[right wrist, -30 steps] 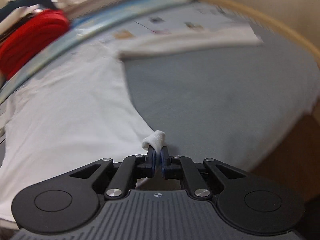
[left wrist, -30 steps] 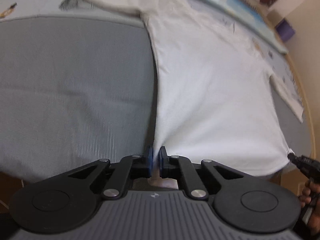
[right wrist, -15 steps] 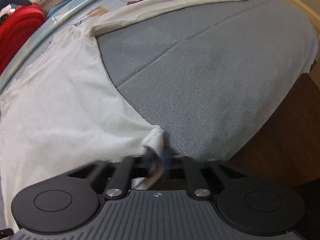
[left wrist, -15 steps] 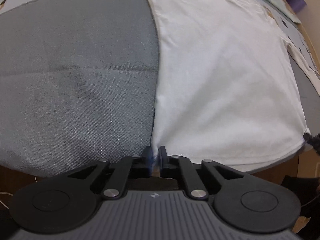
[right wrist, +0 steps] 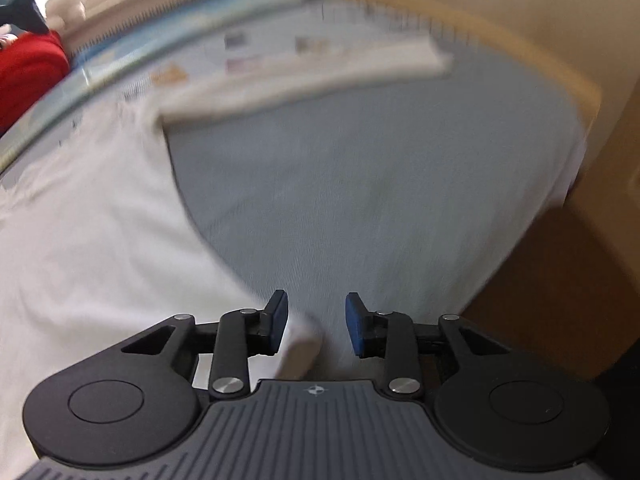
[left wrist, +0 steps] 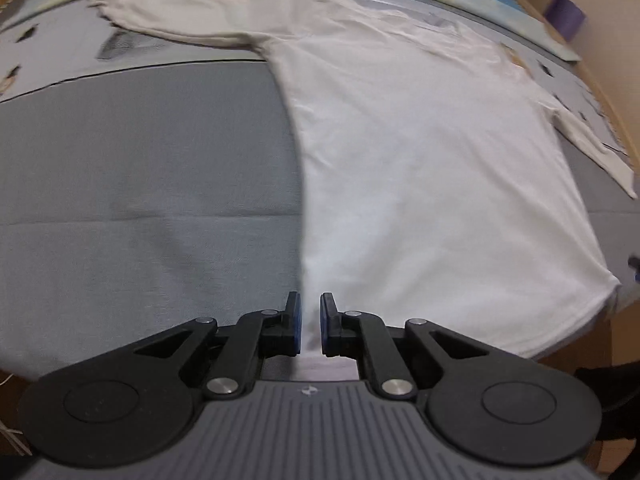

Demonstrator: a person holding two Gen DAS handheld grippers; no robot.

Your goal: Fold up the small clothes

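A white long-sleeved shirt lies spread flat on a grey bed cover, sleeves stretched out at the far side. My left gripper sits at the shirt's near left hem corner. Its jaws are opening by a small gap, with the hem between the blue pads. In the right wrist view, the same shirt fills the left side. My right gripper is at the near right hem corner and its jaws are opening wide. The corner lies loose below them, beside the left pad.
The bed's near edge drops to a brown floor just right of the right gripper. A wooden bed frame curves round the far side. A red bundle lies at the far left and a purple object beyond the bed.
My right gripper has opened and let go of the hem corner, which now lies flat. The left jaws have parted slightly. The shirt went from pulled taut to spread flat.
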